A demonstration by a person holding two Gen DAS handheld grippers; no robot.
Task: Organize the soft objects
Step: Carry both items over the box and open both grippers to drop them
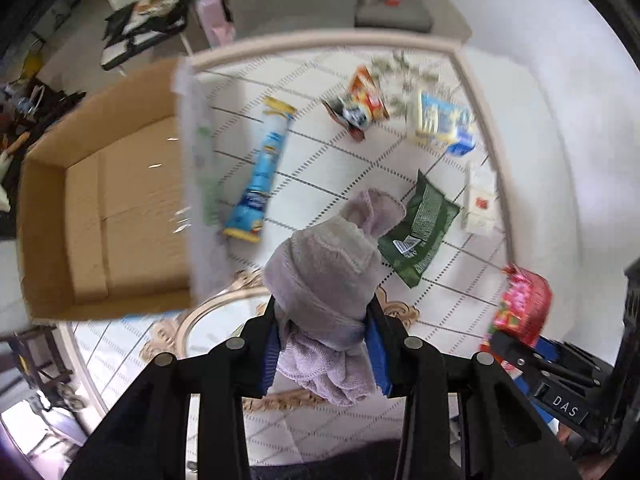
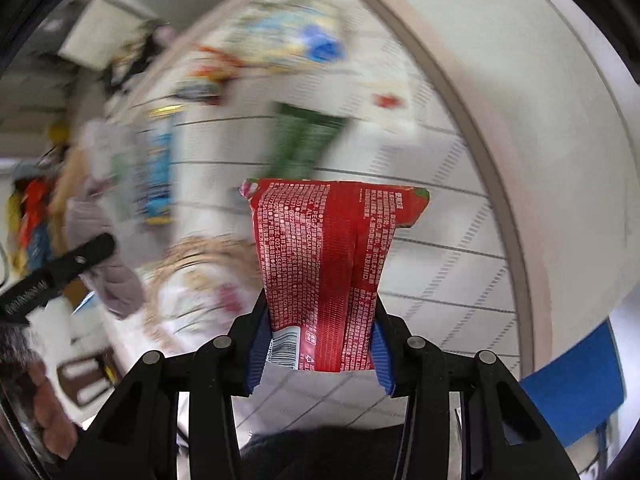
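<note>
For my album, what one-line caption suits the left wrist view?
Left gripper clamps a bunched lilac towel above scattered snack packets and an open cardboard box.

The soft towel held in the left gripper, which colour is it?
Pale lilac-grey towel; left wrist view.

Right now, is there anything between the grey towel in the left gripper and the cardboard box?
Nothing visible blocks it. The grey towel, clamped in the left gripper, hangs above the table; the cardboard box stands open to its left.
</note>
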